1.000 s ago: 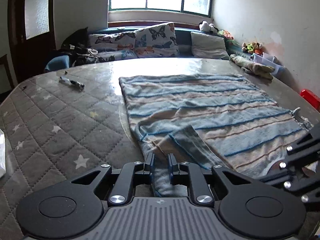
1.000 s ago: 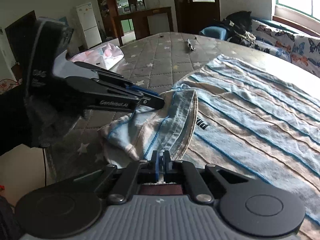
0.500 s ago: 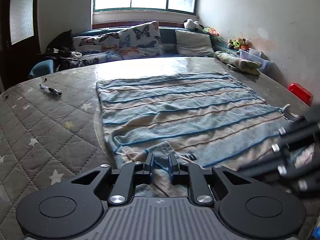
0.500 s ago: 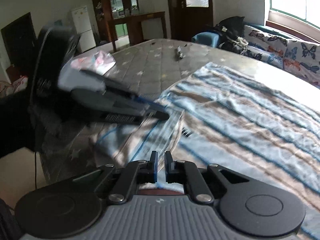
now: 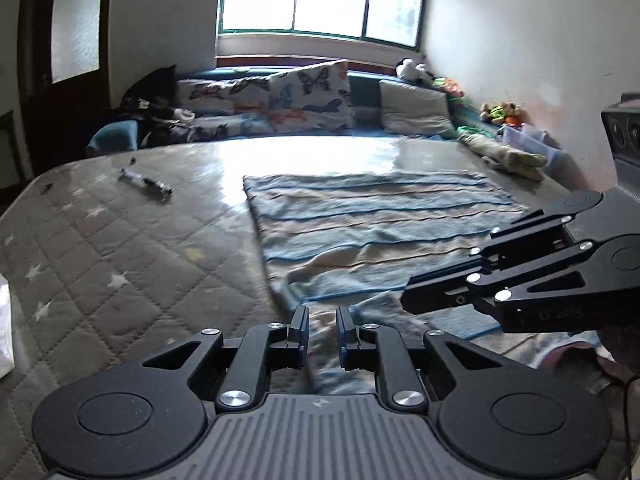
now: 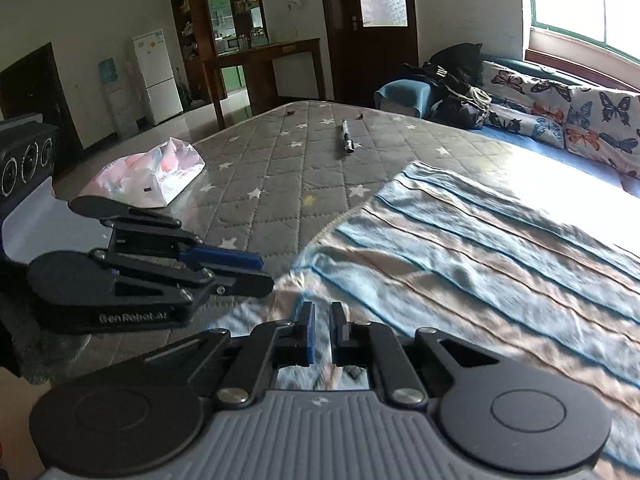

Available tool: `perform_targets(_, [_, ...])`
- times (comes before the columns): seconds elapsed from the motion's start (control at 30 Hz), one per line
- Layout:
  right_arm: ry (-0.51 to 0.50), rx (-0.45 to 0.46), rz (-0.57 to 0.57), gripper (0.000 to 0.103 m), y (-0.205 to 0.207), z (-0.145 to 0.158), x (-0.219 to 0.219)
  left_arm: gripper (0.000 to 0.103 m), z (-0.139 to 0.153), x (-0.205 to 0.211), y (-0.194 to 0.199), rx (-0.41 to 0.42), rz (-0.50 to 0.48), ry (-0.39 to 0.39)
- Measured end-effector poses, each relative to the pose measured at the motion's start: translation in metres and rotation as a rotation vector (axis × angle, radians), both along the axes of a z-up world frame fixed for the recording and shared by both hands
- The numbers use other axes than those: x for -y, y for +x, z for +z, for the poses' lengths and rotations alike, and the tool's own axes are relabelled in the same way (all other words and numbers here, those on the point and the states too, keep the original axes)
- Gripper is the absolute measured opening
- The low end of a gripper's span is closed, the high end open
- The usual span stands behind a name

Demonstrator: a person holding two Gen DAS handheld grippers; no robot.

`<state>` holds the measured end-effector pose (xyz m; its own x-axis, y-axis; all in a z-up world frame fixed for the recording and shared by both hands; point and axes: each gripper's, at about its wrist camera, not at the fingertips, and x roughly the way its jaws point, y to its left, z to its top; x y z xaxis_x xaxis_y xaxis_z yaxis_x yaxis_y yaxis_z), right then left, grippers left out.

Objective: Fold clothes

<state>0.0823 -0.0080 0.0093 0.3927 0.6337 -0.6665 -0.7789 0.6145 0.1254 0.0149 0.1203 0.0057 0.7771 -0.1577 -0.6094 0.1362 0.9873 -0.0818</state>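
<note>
A blue and beige striped cloth (image 5: 380, 216) (image 6: 480, 248) lies spread on the grey quilted mattress (image 5: 100, 260). Its near edge is rumpled and partly turned over. My left gripper (image 5: 322, 328) hovers over that near edge, jaws apart, with blurred cloth showing below the gap. In the right wrist view the left gripper (image 6: 266, 272) sits just left of the cloth's corner with nothing between its fingers. My right gripper (image 6: 322, 332) is open above the same edge. Seen from the left wrist, the right gripper (image 5: 408, 300) reaches in from the right.
A dark pen-like tool (image 5: 146, 180) (image 6: 346, 136) lies on the mattress beyond the cloth. A pink and white plastic bag (image 6: 148, 172) sits near the mattress edge. Butterfly pillows (image 5: 304, 96) line the far side. A green garment (image 5: 500, 152) and toys lie along the right wall.
The right gripper went from shut on the cloth's corner to open. Both grippers carried the near corner over, and the cloth now lies loose beneath them.
</note>
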Motion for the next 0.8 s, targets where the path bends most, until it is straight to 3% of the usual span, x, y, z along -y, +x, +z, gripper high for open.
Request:
perform_targets(0.23, [-0.050, -0.010, 0.024, 0.008, 0.015, -0.020, -0.031, 0.016, -0.012, -0.003, 0.008, -0.032, -0.003, 0.019])
perform_targets(0.37, [-0.080, -0.023, 0.025, 0.008, 0.015, -0.025, -0.026, 0.017, -0.015, 0.000, 0.006, -0.039, -0.017, 0.036])
perform_targets(0.57, [-0.093, 0.003, 0.107, 0.009, -0.010, -0.010, -0.011, 0.017, -0.009, 0.010, -0.012, -0.019, -0.071, 0.055])
perform_targets(0.8, [-0.140, -0.003, 0.216, 0.010, -0.050, -0.014, 0.001, 0.017, -0.006, 0.025, -0.038, -0.006, -0.152, 0.079])
